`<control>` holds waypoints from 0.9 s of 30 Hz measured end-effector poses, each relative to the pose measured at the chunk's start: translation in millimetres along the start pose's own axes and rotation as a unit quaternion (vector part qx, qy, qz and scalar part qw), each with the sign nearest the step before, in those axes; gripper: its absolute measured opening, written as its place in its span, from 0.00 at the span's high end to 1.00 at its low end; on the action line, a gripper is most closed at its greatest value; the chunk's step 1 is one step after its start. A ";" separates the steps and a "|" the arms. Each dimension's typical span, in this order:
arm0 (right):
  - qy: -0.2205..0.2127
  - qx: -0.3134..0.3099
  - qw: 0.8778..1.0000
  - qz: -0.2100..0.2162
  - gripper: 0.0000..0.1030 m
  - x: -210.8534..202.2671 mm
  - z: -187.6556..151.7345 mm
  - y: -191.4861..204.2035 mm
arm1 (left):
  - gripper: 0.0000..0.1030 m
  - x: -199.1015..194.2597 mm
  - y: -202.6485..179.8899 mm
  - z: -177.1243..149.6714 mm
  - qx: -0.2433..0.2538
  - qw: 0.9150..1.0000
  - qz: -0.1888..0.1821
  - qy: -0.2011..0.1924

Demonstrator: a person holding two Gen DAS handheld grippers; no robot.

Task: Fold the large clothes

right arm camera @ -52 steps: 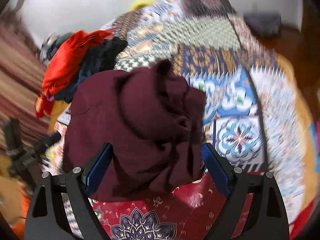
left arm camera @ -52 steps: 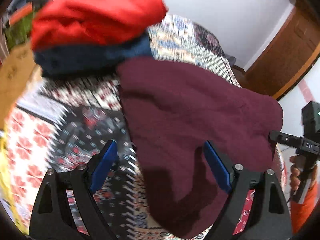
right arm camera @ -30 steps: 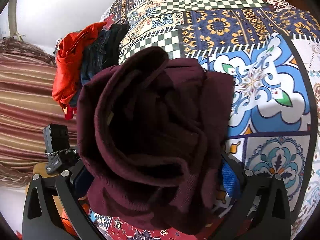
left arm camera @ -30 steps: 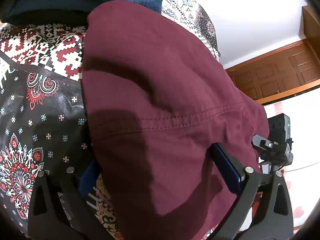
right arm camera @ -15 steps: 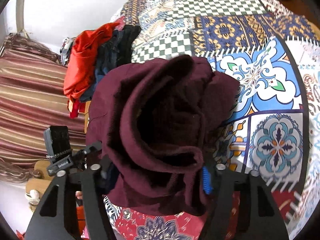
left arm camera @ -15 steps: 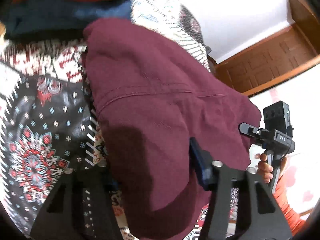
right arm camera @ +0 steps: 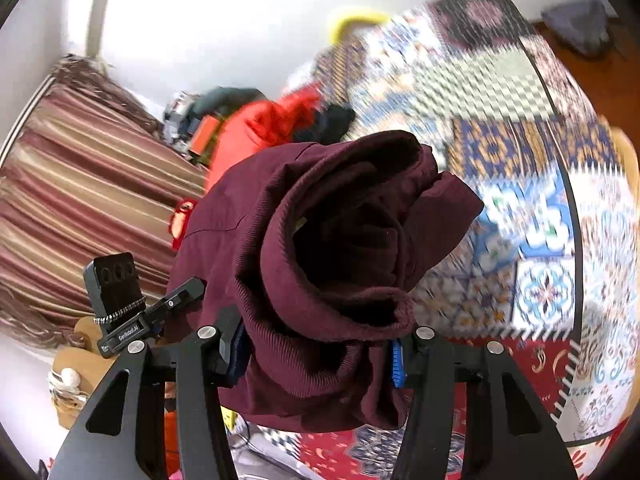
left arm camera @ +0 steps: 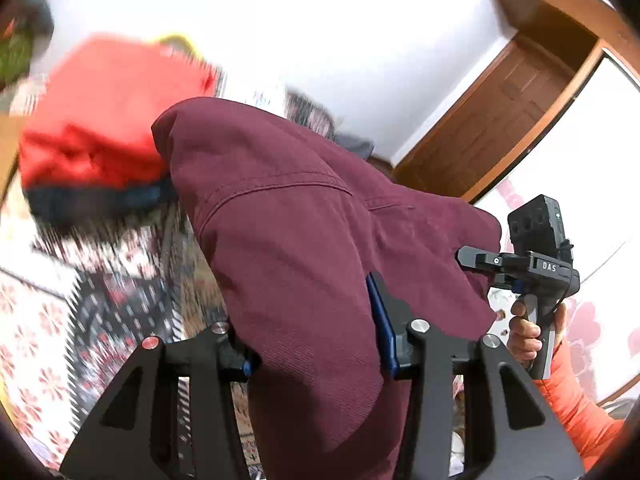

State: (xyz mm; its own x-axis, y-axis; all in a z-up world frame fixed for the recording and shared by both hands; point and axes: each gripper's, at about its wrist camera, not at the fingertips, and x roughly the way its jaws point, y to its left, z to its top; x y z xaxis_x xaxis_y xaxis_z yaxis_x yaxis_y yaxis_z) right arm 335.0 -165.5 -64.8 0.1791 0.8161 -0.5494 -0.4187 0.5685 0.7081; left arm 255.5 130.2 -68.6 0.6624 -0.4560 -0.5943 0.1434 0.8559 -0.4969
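Observation:
A folded maroon garment (left arm camera: 304,240) fills the middle of both views; in the right wrist view it (right arm camera: 320,248) is bunched with its open folds facing the camera. My left gripper (left arm camera: 316,356) is shut on one edge of it and my right gripper (right arm camera: 320,352) is shut on the other edge. The garment is held up off the patterned bedspread (right arm camera: 540,200). The right gripper's body (left arm camera: 536,268) shows at the right of the left wrist view, and the left gripper's body (right arm camera: 132,320) shows at the left of the right wrist view.
A pile with a red garment (left arm camera: 100,128) on a dark blue one (left arm camera: 100,204) lies on the bed behind the maroon one. Striped curtains (right arm camera: 80,184) hang at the left. A wooden door (left arm camera: 500,120) stands at the right.
Both grippers have closed on the maroon garment and lifted it off the bed. The views have tilted up and the background is blurred by motion.

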 end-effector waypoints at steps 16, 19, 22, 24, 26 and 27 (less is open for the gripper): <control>-0.055 -0.133 0.989 0.044 0.52 60.2 120.0 124.5 | 0.55 -100.4 62.7 143.1 0.052 0.989 0.039 -0.130; -0.054 -0.140 0.987 0.048 0.53 85.7 136.8 131.4 | 0.56 -98.2 96.6 163.5 0.043 0.988 0.047 -0.144; -0.054 -0.140 0.987 0.050 0.53 114.5 155.7 134.1 | 0.56 -87.9 136.5 185.2 0.026 0.987 0.051 -0.147; -0.053 -0.140 0.987 0.050 0.53 135.9 164.7 132.1 | 0.56 -79.7 162.3 197.5 0.017 0.987 0.055 -0.147; -0.048 -0.128 0.989 0.056 0.53 161.6 171.1 123.3 | 0.56 -71.8 183.5 201.3 0.010 0.986 0.068 -0.153; -0.045 -0.122 0.990 0.056 0.53 172.4 174.0 119.9 | 0.56 -64.3 195.7 203.4 0.000 0.986 0.073 -0.152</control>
State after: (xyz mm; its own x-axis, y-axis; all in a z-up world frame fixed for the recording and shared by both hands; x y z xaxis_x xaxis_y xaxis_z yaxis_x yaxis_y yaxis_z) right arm 470.6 61.4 2.5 0.1936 0.8852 -0.4231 -0.6413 0.4405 0.6283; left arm 390.5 376.7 1.0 0.8658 -0.2342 -0.4422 0.0304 0.9067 -0.4208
